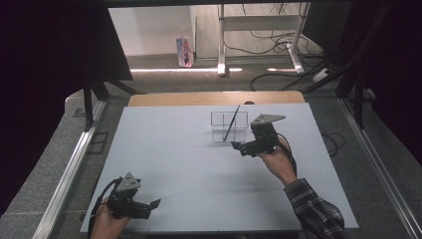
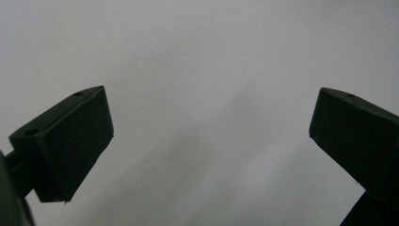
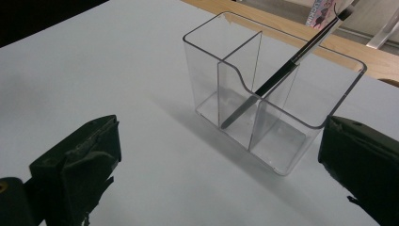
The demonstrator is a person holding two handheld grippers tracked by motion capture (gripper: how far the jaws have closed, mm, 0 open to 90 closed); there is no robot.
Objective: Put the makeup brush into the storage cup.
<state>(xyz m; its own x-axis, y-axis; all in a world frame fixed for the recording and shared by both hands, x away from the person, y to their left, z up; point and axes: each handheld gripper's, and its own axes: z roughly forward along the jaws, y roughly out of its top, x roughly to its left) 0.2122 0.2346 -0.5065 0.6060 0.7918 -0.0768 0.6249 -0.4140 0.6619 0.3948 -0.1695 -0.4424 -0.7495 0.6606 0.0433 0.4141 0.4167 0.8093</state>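
Leaning in the clear plastic two-compartment holder (image 3: 263, 94), a thin dark brush (image 3: 282, 70) is seen near the far edge of the pale grey surface (image 1: 189, 164). The right tongs (image 1: 244, 147) are held released just beside the holder; the left tongs (image 1: 152, 206) are spread empty, well apart.

Pale bench under dark drapes, cluttered floor behind.
The light grey bench (image 1: 189, 164) has a wooden strip (image 1: 214, 98) along its far edge and metal rails (image 1: 64, 179) at both sides. Beyond it, a white desk frame (image 1: 259, 22) stands on the floor amid tangled cables (image 1: 278, 42), with a small colourful carton (image 1: 183, 51) near the wall.
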